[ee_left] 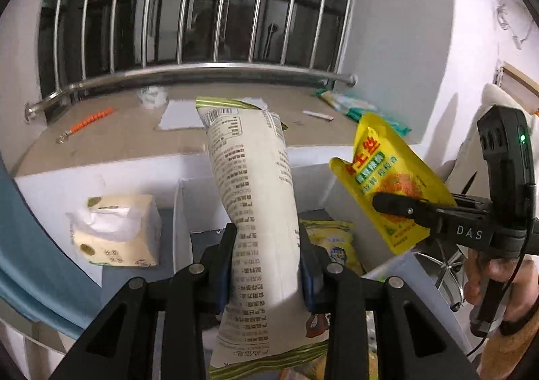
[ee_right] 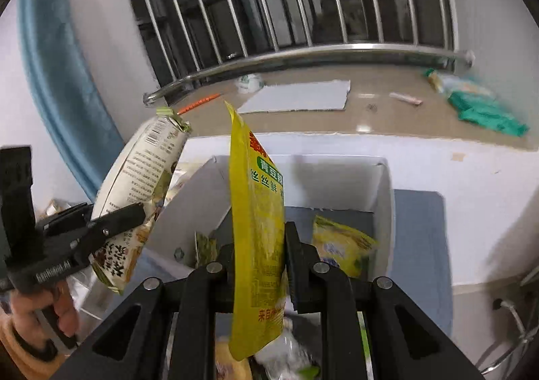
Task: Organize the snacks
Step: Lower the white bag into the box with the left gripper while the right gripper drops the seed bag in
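Note:
My left gripper (ee_left: pixel 266 255) is shut on a tall white snack bag with green ends (ee_left: pixel 256 211) and holds it upright above a white box (ee_left: pixel 180 211). The bag also shows in the right wrist view (ee_right: pixel 134 184). My right gripper (ee_right: pixel 259 258) is shut on a yellow snack pouch (ee_right: pixel 257 228), held edge-on above the white box (ee_right: pixel 384 184). The pouch shows in the left wrist view (ee_left: pixel 390 178), to the right of the white bag. A yellow snack pack (ee_right: pixel 340 242) lies inside the box.
A tissue pack (ee_left: pixel 116 231) sits left of the box. Behind is a sill (ee_left: pixel 134 130) with a grey sheet (ee_right: pixel 296 97), an orange pen (ee_left: pixel 89 120), green packets (ee_right: pixel 485 110) and a barred window. A chair base (ee_left: pixel 448 265) stands at right.

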A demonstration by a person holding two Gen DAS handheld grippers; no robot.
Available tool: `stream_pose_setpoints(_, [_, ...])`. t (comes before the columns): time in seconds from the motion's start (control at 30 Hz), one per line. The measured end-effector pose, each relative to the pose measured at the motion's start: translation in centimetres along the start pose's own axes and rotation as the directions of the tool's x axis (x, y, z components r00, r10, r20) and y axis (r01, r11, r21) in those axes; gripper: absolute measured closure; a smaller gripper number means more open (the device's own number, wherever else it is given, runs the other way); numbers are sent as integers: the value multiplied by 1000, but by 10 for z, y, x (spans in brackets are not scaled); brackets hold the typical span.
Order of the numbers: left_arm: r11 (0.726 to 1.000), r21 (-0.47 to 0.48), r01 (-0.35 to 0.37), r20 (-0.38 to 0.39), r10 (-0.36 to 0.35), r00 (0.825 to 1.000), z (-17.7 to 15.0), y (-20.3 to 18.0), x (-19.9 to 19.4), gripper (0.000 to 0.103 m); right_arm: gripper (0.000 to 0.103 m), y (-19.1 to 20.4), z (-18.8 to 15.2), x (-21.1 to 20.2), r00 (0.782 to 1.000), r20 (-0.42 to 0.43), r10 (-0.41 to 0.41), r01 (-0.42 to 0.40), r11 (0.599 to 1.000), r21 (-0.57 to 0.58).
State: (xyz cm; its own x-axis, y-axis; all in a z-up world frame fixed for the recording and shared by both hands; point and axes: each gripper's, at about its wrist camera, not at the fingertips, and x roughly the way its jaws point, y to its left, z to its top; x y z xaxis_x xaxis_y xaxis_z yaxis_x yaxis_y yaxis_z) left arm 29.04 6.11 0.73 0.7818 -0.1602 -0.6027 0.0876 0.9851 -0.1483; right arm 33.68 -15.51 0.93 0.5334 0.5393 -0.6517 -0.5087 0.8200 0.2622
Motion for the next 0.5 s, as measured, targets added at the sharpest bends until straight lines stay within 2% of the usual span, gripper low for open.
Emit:
stream_pose_setpoints(0.03, [1000,-12,-9,-3,9,1000,3,5,6,53,80,-3,6,9,1000,-10,-1,1,1000,8])
stream_pose_setpoints(0.07, [999,-23,-28,-9,28,1000,7,9,12,19,58,-5,10,15,1000,-21,-11,12,1000,16])
stream_pose_setpoints(0.1, [998,-38,-53,-18,53,998,9,14,17,1,34,-8,15,22,999,-32,-26,27,999,32])
stream_pose_setpoints(0.13, [997,-46,-62,-10,62,998,8,17,18,0,0,-11,17,23,999,-20,-26,27,998,51])
stream_pose_setpoints(0.23, [995,-66,-77,-11,77,997,4,24,18,0,0,-15,15,13,999,43,-3,-2,994,109])
stream_pose_setpoints(0.4, [994,-85,-68,-3,68,998,-10,28,1,0,0,-9,7,-2,997,62,-49,47,998,32])
stream_pose_setpoints(0.5, [995,-82,-63,10,64,998,-17,26,-17,0,0,-7,1,-21,997,78,-17,14,999,39])
